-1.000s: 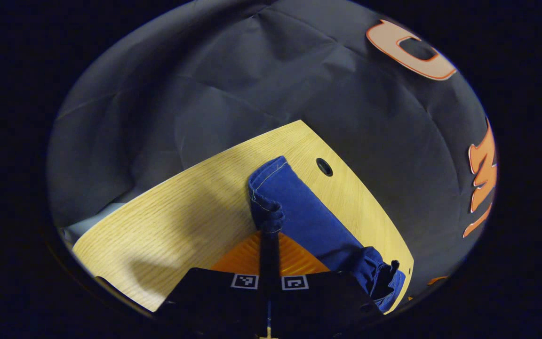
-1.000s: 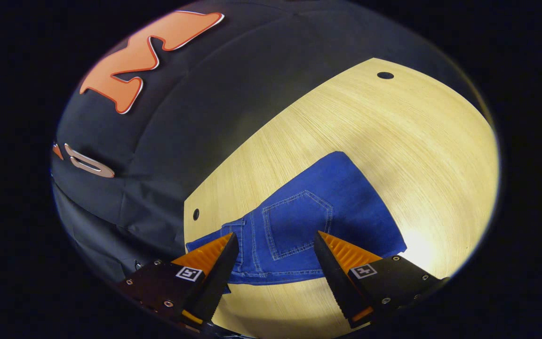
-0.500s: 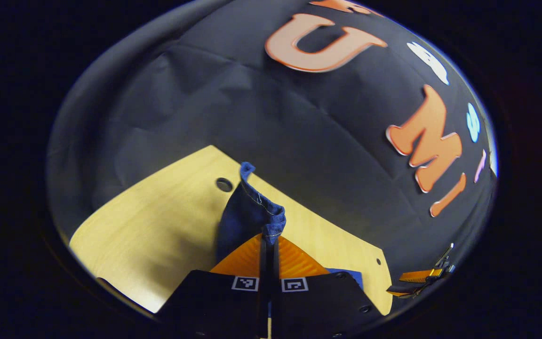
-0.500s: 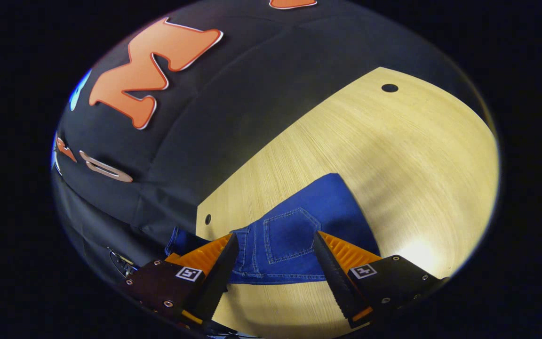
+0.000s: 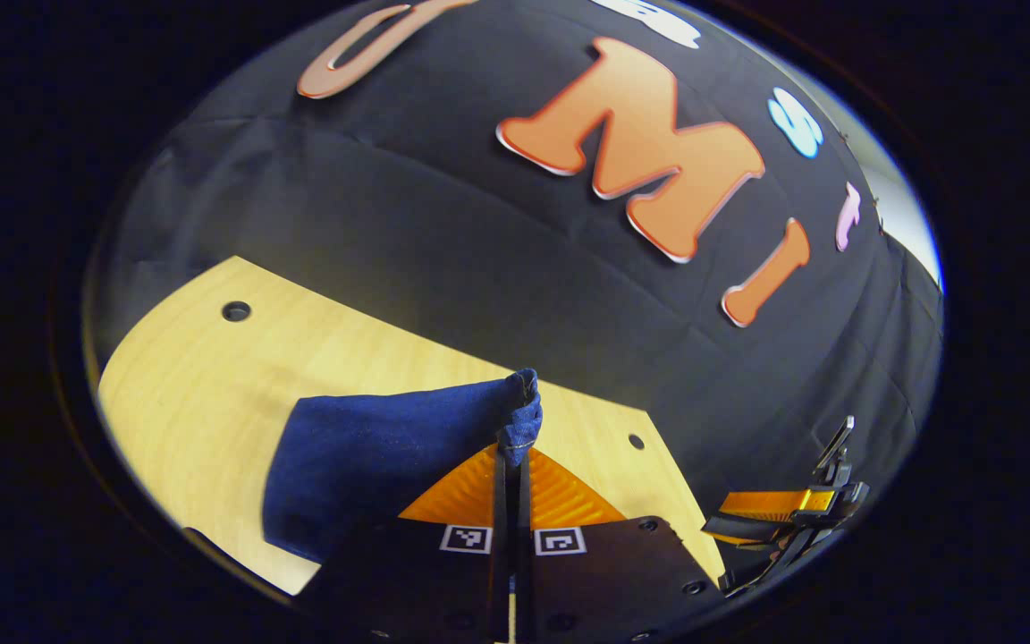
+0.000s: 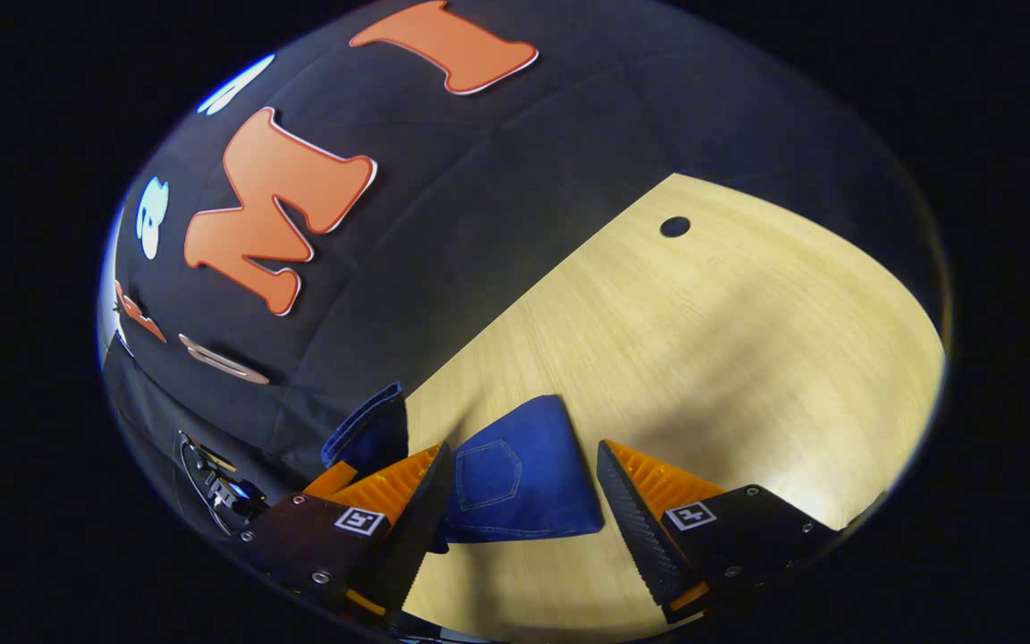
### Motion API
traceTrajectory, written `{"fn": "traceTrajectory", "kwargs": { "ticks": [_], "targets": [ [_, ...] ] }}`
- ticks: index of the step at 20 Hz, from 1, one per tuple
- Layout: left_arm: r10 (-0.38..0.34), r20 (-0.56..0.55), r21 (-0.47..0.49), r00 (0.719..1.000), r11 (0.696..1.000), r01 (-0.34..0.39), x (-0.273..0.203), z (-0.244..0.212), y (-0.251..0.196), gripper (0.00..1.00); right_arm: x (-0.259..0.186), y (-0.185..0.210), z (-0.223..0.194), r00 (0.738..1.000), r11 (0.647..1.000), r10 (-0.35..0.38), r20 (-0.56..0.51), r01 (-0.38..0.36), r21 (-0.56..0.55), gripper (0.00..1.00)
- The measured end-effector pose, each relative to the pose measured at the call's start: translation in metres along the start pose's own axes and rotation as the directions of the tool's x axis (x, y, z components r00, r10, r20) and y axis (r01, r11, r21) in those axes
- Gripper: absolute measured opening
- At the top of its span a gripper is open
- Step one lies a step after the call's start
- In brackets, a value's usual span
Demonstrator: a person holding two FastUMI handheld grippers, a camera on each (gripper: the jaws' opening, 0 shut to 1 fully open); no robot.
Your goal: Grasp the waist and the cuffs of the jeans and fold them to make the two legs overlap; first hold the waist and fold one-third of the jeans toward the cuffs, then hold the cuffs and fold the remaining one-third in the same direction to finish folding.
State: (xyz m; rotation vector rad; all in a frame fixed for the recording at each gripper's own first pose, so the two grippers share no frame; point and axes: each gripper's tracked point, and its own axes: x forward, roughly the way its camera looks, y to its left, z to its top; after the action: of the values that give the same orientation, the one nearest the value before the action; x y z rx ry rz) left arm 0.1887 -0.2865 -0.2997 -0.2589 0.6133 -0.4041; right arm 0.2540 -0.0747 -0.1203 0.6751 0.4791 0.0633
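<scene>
Left gripper (image 5: 511, 452) clamped on cuff (image 5: 519, 413), held above table (image 5: 211, 376) — jeans (image 5: 372, 456) drape down from it. Right gripper (image 6: 524, 483) spread wide, empty, over folded jeans' pocket (image 6: 490, 474).

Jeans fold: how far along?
Done: the blue denim jeans lie pocket-up in a compact stack on the pale wooden table. In hand: the left gripper is shut on a denim end, lifted over the stack. Right gripper is open above it. Left: lay that end down.
</scene>
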Motion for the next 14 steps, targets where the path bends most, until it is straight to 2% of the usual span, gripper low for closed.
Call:
{"fn": "traceTrajectory", "kwargs": {
  "ticks": [4,10,14],
  "targets": [
    [0.008,-0.097,0.077,0.995,0.997,0.000,0.032,-0.054,-0.035,0.03,-0.022,-0.035,0.014,1.000,1.000,-0.023,0.019,0.023,0.007,0.98],
    [0.081,-0.234,0.200,0.969,0.979,-0.033,0.076,-0.146,-0.066,0.03,-0.034,-0.064,0.010,0.998,0.998,-0.064,0.002,0.064,-0.003,0.98],
    [0.196,-0.281,0.252,0.939,0.960,-0.125,0.088,-0.181,-0.055,0.03,-0.038,-0.072,0.006,0.996,0.996,-0.084,-0.009,0.083,-0.018,0.98]
  ]
}}
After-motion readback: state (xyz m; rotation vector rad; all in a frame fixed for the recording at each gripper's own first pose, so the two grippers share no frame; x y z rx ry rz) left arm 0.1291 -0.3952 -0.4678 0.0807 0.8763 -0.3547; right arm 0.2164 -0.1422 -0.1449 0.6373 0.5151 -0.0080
